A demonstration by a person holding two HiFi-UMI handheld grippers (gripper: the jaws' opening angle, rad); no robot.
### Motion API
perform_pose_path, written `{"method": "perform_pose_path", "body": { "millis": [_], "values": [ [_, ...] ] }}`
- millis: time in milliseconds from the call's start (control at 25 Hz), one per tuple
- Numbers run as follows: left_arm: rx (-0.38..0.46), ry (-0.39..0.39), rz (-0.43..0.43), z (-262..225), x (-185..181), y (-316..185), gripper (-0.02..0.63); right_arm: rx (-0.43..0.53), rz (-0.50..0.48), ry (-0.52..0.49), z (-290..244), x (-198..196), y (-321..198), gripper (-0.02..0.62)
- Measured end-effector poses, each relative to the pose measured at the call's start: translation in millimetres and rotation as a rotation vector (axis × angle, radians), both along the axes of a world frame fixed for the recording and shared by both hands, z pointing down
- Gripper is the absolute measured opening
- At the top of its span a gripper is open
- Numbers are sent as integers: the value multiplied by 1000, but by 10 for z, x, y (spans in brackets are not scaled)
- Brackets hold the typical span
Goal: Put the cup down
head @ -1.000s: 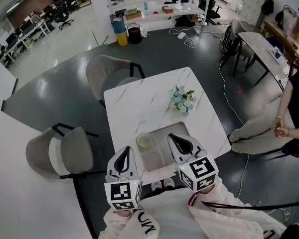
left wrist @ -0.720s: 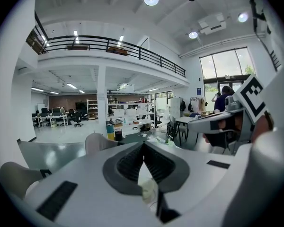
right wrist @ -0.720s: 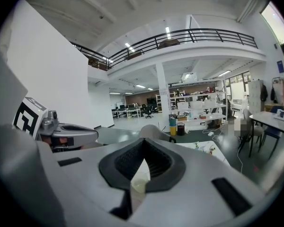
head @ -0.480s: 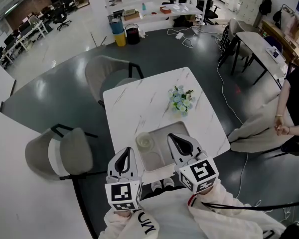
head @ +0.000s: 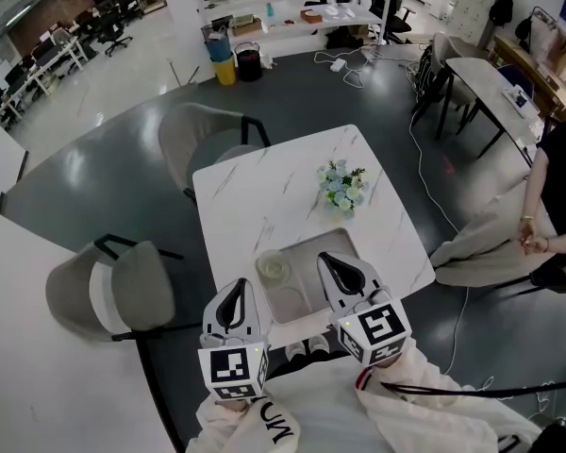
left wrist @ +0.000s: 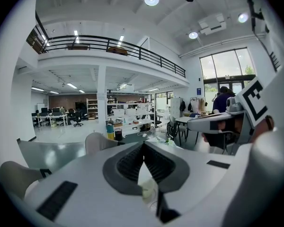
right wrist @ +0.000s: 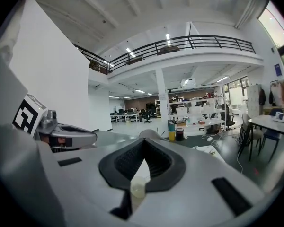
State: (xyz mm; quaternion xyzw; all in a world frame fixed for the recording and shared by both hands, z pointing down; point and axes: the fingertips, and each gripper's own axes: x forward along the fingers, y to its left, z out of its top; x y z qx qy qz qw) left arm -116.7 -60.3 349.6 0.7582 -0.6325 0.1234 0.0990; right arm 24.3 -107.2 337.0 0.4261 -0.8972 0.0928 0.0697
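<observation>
A pale translucent cup (head: 274, 268) stands upright on the white marble table (head: 264, 192), by the left edge of a shallow white tray (head: 297, 302). Nothing touches it. My left gripper (head: 234, 302) hangs shut and empty over the table's near edge, just short of the cup. My right gripper (head: 332, 264) is shut and empty above the tray, right of the cup. In the left gripper view the jaws (left wrist: 143, 148) meet, and a pale shape shows below them that I cannot identify. In the right gripper view the cup (right wrist: 138, 187) shows below the closed jaws (right wrist: 144, 144).
A small bunch of flowers (head: 344, 189) sits beyond the tray. Grey chairs stand at the table's far left (head: 203, 138) and near left (head: 123, 291). A seated person (head: 547, 225) is at the right. Cables trail on the dark floor (head: 434, 173).
</observation>
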Motion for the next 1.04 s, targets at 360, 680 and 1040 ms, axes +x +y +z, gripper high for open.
{"method": "perform_pose_path", "body": {
  "millis": [360,680,1040],
  "values": [
    [-5,1,-2,46,6,-29,11,-8,-3,-8,46,8,-23,5],
    [-6,0,-7,36,-29,-56,11,-5,-4,-5,15,-18,-51,5],
    [-15,2,-5,65,-34,-94,11,-16,-5,-7,51,-31,-81,5]
  ]
}}
